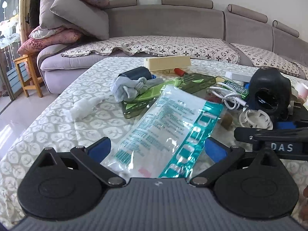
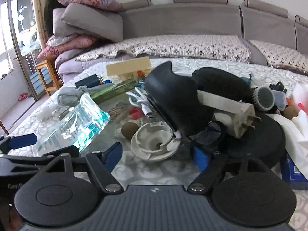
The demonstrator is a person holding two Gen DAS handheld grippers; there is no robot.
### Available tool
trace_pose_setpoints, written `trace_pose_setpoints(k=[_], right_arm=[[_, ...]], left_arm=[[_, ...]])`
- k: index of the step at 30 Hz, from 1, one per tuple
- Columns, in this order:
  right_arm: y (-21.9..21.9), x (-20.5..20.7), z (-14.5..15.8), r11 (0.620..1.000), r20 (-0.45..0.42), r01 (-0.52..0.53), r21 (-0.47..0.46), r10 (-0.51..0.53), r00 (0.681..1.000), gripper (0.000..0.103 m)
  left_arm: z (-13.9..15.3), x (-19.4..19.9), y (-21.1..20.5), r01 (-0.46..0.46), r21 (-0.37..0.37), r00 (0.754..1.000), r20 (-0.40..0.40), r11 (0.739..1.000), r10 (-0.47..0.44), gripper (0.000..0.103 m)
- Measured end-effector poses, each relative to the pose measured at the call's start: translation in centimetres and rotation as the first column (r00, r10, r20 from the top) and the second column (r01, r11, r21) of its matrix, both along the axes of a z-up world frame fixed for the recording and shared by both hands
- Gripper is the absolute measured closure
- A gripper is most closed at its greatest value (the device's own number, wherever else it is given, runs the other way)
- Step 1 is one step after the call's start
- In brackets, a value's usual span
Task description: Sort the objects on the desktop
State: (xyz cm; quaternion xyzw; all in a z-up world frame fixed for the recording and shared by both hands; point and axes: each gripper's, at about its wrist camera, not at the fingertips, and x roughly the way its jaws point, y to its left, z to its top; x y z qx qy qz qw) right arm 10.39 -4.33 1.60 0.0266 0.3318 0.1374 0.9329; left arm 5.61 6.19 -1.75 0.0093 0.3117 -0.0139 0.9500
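the clear plastic packet [image 1: 165, 127] with teal print lies on the glass-topped table [image 1: 57, 127], its near end between the spread blue fingers of the left gripper [image 1: 156, 150]. the jaws stand wide apart on either side of the packet and do not pinch it; whether the packet touches either pad cannot be told. in the right wrist view the same packet [image 2: 77, 129] sits left of centre, with the left gripper's blue fingertips [image 2: 23, 140] at its near edge.

the right gripper [image 2: 156, 154] is also wide open and holds nothing. just ahead of it sits a white round plastic ring [image 2: 156, 144], with a small brown ball [image 2: 129, 130] touching its left side. behind the ring a black curved object [image 2: 173, 100] leans over a white plug adapter [image 2: 236, 115] whose prongs point right. a white cable [image 2: 140, 102] coils beside it.

farther back in the left wrist view, a green translucent tray [image 1: 152, 94] carries a bundled grey sock [image 1: 129, 90] and a dark blue cylinder [image 1: 134, 73]. a cream-coloured box [image 1: 167, 63] stands at the far edge, and a tuft of white cotton [image 1: 82, 107] lies to the left of the packet. a grey sofa [image 1: 173, 19] with piled cushions [image 1: 77, 15] runs behind the table.
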Motion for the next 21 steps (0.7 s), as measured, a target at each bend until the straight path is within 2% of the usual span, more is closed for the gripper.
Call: trace_pose_setpoints(k=[2, 5, 6, 7, 8, 9, 10, 12, 13, 15, 17, 21], right_arm=[[0.0, 0.3, 0.1, 1.000, -0.008, -0.005, -0.001, 0.005, 1.000, 0.031], [-0.2, 0.2, 0.2, 1.000, -0.021, -0.016, 0.014, 0.016, 1.000, 0.047], [-0.2, 0.0, 0.1, 1.000, -0.026, -0.021, 0.020, 0.022, 0.999, 0.058], [-0.2, 0.0, 0.2, 1.000, -0.024, -0.020, 0.016, 0.020, 1.000, 0.063], [-0.3, -0.2, 0.3, 1.000, -0.024, -0.025, 0.018, 0.025, 0.999, 0.063], [-0.5, -0.2, 0.4, 0.999, -0.027, -0.027, 0.029, 0.028, 0.999, 0.063], [-0.6, -0.2, 0.6, 0.999, -0.025, -0.027, 0.035, 0.028, 0.999, 0.063], [-0.8, -0.4, 1.1, 0.998, -0.018, -0.033, 0.050, 0.034, 0.999, 0.063], [-1.0, -0.6, 1.4, 0.997, -0.012, -0.042, 0.059, 0.043, 0.999, 0.063], [-0.9, -1.1, 2.0, 0.996, 0.004, -0.061, 0.068, 0.061, 0.998, 0.063], [-0.9, -1.7, 2.6, 0.993, 0.023, -0.088, 0.073, 0.087, 0.996, 0.064], [-0.8, -2.9, 3.1, 0.990, 0.042, -0.124, 0.060, 0.122, 0.992, 0.064]], left_arm=[[-0.1, 0.3, 0.0, -0.003, -0.007, 1.000, -0.004, 1.000, 0.003, 0.000], [-0.5, 0.8, -0.2, 0.001, -0.006, 1.000, -0.014, 1.000, -0.001, 0.000], [-0.7, 0.9, -0.2, 0.003, -0.004, 1.000, -0.020, 1.000, -0.003, 0.005], [-0.8, 1.1, -0.2, 0.010, -0.011, 1.000, -0.025, 1.000, -0.011, 0.008], [-0.8, 1.0, -0.2, 0.007, -0.011, 1.000, -0.019, 1.000, -0.007, 0.014], [-0.6, 0.8, -0.2, -0.011, 0.000, 1.000, -0.014, 1.000, 0.011, 0.033], [-0.4, 0.6, -0.1, -0.028, 0.007, 1.000, 0.004, 1.000, 0.028, 0.046], [0.1, 0.0, 0.2, -0.040, -0.006, 0.999, 0.025, 0.999, 0.040, 0.087], [0.4, -0.3, 0.3, -0.054, 0.001, 0.998, 0.035, 0.999, 0.054, 0.100], [0.4, -0.5, 0.7, -0.049, -0.025, 0.999, 0.018, 0.998, 0.050, 0.100], [0.4, -0.9, 0.4, -0.043, -0.009, 0.999, 0.024, 0.999, 0.043, 0.100], [0.7, -1.4, -0.1, -0.036, -0.026, 0.999, 0.027, 0.999, 0.037, 0.100]])
